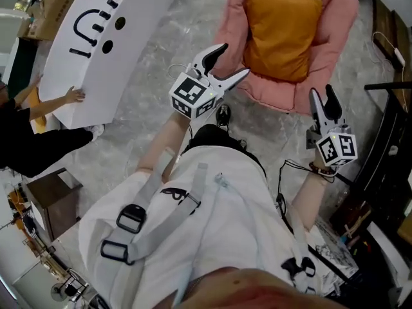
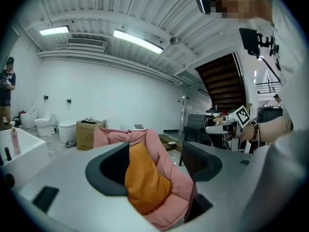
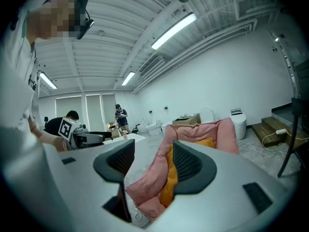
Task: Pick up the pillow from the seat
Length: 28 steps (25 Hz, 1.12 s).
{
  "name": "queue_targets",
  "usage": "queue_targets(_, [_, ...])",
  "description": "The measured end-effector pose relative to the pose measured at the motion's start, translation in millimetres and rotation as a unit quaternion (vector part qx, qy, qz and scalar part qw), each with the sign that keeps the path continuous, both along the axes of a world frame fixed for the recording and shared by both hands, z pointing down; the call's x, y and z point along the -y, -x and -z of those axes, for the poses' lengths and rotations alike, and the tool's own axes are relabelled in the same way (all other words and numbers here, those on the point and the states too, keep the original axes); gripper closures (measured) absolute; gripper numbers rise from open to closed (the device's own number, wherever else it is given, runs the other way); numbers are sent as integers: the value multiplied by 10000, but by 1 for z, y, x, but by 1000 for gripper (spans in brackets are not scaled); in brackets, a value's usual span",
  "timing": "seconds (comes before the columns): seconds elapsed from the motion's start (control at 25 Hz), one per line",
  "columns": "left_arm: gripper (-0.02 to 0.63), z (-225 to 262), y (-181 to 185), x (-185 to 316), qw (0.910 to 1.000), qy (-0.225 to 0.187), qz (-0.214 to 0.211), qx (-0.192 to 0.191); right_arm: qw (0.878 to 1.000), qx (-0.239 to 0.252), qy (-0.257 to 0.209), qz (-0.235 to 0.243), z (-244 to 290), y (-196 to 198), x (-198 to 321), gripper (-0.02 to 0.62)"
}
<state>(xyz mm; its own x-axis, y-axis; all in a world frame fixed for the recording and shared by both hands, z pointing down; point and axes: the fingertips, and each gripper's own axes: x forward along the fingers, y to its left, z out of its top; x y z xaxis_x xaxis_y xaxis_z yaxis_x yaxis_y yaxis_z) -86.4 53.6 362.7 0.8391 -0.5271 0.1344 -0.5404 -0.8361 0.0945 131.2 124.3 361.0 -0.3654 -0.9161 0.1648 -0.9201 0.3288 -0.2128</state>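
Note:
An orange pillow (image 1: pixel 280 31) lies in a pink cushioned seat (image 1: pixel 338 24) on the floor ahead of me. My left gripper (image 1: pixel 234 58) hovers short of the seat's near left corner, jaws apart and empty. Off the seat's near right corner, my right gripper (image 1: pixel 322 90) is also open and holds nothing. In the left gripper view the pillow (image 2: pixel 145 182) shows in the gap of the left gripper (image 2: pixel 154 166), some way beyond its jaws. From the right gripper view, the pillow (image 3: pixel 170 178) peeks over the seat's pink side (image 3: pixel 145 178), beyond the right gripper (image 3: pixel 152 161).
At the left, a person (image 1: pixel 32 134) holds a big white board with a drawn face (image 1: pixel 103 37). Dark shelving and clutter (image 1: pixel 386 153) line the right side. A cable (image 1: pixel 283 179) trails on the floor. A cardboard box (image 2: pixel 89 132) and a toilet (image 2: pixel 46 124) stand beyond the seat.

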Motion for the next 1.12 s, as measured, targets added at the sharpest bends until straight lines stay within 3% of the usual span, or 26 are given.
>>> queue_targets(0.4, [253,-15,8,111,9999,105,-133,26,9998,-27,159,91,-18,21,109,290])
queue_targets(0.52, [247,-20,-8,118,9988,232,-434,-71,9994,-155,227,-186,-20,13,109,284])
queue_targets(0.6, [241,-16,0,120,9980,258,-572,-61,9994,-106,193,-266,-15,31,111,284])
queue_targets(0.72, [235,-16,5,127,9977,311,-606,-54,9995,-17,229,-211,-20,42,120,282])
queue_targets(1.12, [197,-24,-10,175,9968,595,-529,113,9986,230,458,-146,-24,18,177,250])
